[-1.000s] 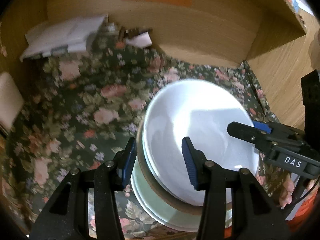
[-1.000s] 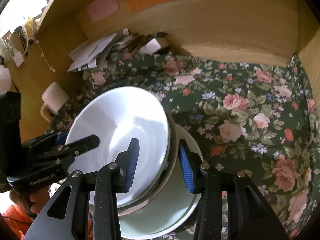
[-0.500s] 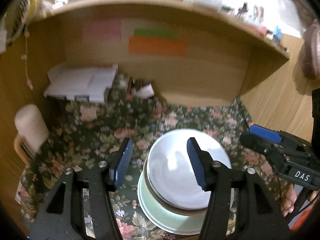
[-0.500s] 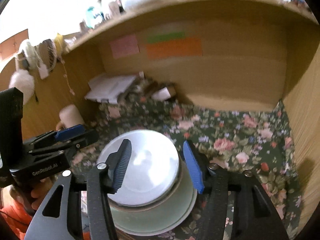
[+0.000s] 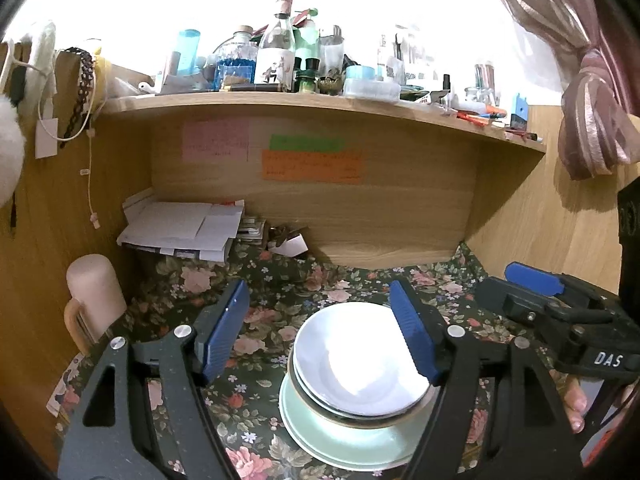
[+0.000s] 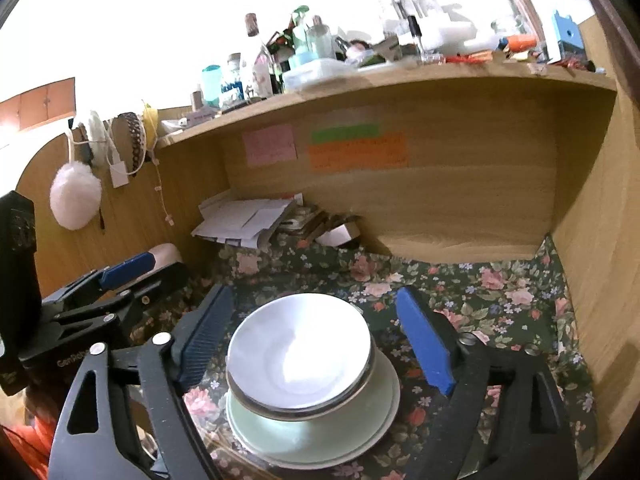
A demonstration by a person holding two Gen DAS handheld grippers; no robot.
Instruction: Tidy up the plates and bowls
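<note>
While both the left gripper (image 5: 320,332) and the right gripper (image 6: 316,336) hang spread and empty, two bowls (image 5: 362,364) sit stacked on one green plate (image 5: 348,440).

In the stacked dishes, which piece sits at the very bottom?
The pale green plate is at the bottom: it is the widest and flattest, its rim showing beyond the dark-rimmed bowl and the white bowl nested on top.

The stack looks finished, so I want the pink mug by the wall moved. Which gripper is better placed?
Left. The pink mug stands just left of the left gripper, jaws open; the right gripper would have to reach past it.
</note>
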